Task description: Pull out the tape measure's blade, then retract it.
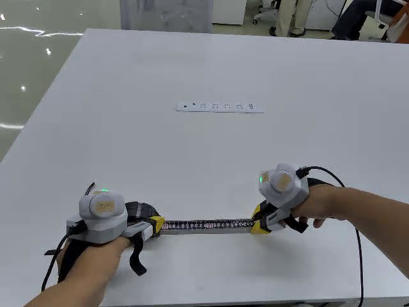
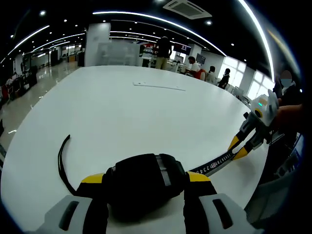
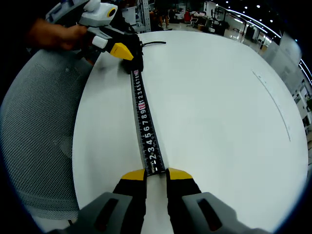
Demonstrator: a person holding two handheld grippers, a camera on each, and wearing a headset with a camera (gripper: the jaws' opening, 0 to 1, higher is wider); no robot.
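Along the near edge of the tabletop (image 1: pixel 211 153), we have the tape measure (image 1: pixel 139 211) clamped in the left gripper (image 2: pixel 146 179), jaws spread wide around it. Its blade (image 3: pixel 146 126) lies drawn out flat to the right gripper (image 3: pixel 156 174), whose jaws pinch nearly closed on the tip. Pulling looks largely done, we judge; retracting remains.

A broad white worktop (image 1: pixel 192 64) carries a white power strip (image 1: pixel 220 107), a glossy pale floor (image 1: pixel 32 57) lies to its left, and long light strips (image 2: pixel 146 13) curve across the dark ceiling
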